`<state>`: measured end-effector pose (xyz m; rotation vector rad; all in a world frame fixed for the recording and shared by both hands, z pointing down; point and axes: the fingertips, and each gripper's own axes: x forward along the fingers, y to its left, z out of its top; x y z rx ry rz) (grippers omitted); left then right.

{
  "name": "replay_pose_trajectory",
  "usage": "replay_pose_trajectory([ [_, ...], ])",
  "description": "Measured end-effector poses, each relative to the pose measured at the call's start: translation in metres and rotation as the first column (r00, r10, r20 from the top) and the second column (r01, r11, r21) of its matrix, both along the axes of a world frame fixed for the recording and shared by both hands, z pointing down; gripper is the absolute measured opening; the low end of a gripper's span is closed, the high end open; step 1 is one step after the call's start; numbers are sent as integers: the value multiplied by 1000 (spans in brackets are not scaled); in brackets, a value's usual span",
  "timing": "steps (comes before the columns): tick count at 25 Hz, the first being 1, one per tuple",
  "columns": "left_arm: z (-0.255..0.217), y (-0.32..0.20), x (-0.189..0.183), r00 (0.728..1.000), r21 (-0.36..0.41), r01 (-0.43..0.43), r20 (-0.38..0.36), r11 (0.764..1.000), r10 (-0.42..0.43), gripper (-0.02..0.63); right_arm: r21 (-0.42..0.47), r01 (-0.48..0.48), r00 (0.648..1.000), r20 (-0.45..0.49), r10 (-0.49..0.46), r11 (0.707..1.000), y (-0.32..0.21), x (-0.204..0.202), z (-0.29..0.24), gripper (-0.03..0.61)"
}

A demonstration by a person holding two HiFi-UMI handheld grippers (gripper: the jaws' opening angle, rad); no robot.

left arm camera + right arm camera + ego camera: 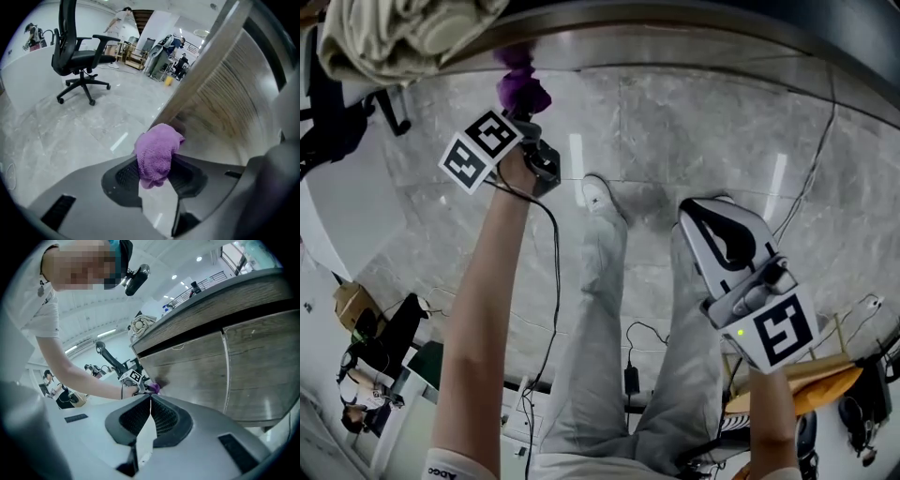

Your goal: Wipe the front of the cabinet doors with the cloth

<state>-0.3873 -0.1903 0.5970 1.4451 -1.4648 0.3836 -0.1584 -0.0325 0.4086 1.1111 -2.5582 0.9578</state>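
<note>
Purple cloth, clamped in the left claw, appears pressed against the wood-grain cabinet door, at eleven o'clock in the head view. The right claw, clenched on nothing, hangs idle at four o'clock, well apart. Wiping looks to be in hand; the next stroke likely calls for sweeping the cloth toward three o'clock, with steady pressure on the panel

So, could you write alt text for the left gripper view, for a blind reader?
The left tongs are shut on a crumpled purple terry cloth, held against a brown wood-grain cabinet door. Behind, a black swivel office chair stands on a pale grey marble floor.
</note>
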Motion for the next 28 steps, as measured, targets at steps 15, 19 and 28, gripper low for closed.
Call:
replay_pose_trajectory([
  [15,86,44,291,933,-81,-347,-135,934,335,150,-94,-24,998,-65,18,995,38,143,56,28],
  [19,84,26,301,912,-60,-407,-91,912,401,150,-89,-52,996,-72,45,995,45,149,66,28],
  [28,88,21,271,927,-90,-373,-69,924,367,150,-72,-81,996,-52,77,994,48,140,70,28],
])
